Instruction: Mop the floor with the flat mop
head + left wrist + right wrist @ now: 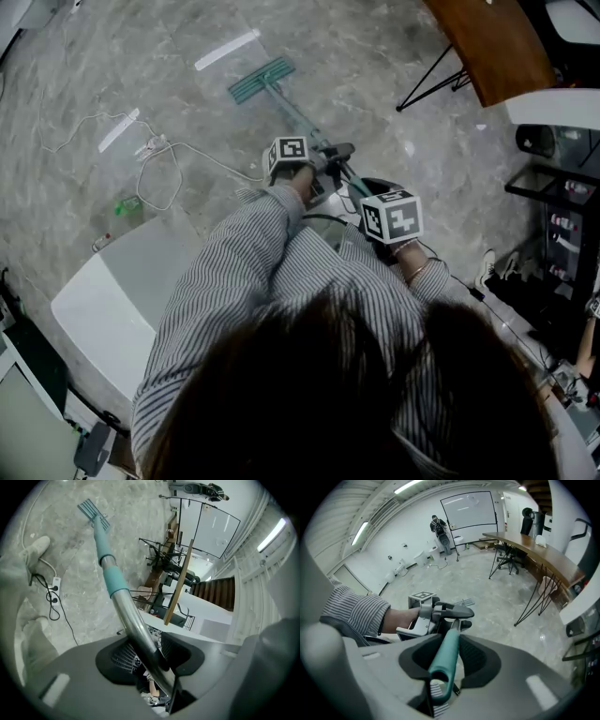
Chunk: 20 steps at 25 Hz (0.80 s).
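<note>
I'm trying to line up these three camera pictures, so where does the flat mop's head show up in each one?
Head view: mop head at upper centre, at the far end of the handle.
Left gripper view: mop head at upper left.
Right gripper view: only a striped sliver of the mop head near the middle, just past the left gripper.
Shared landmark: the mop handle, which leads to the head.

white cable (172,150) on floor | wooden tabletop (497,42) upper right | white cabinet (112,300) lower left
</note>
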Tool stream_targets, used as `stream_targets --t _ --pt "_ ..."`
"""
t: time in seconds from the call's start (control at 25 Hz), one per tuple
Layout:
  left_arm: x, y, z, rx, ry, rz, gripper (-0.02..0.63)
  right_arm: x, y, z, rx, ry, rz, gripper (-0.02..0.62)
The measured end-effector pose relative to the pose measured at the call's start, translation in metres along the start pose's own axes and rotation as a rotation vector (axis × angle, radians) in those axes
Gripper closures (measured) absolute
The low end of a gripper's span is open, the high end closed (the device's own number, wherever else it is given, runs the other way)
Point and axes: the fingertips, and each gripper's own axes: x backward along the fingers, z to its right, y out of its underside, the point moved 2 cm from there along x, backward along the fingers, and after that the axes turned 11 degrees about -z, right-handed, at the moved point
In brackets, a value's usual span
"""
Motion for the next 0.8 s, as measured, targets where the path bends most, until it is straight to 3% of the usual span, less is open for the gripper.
stream_targets --t 0.16,0.24,0.8 --pt "0.031 -0.057 0.032 -0.001 -0.034 -0.104 0.451 -0.012 -0.073 -0.02 -0.043 -0.002 0.005 0.477" --pt "0.045 -0.084 0.044 -0.002 -0.03 -0.117 0.451 -0.018 -0.104 -0.026 -0.056 0.006 0.004 0.479" --pt "0.088 -0.239 0.11 0.015 0.048 0.012 0.466 -0.056 -0.267 -0.03 -0.01 0.012 -0.003 0.479"
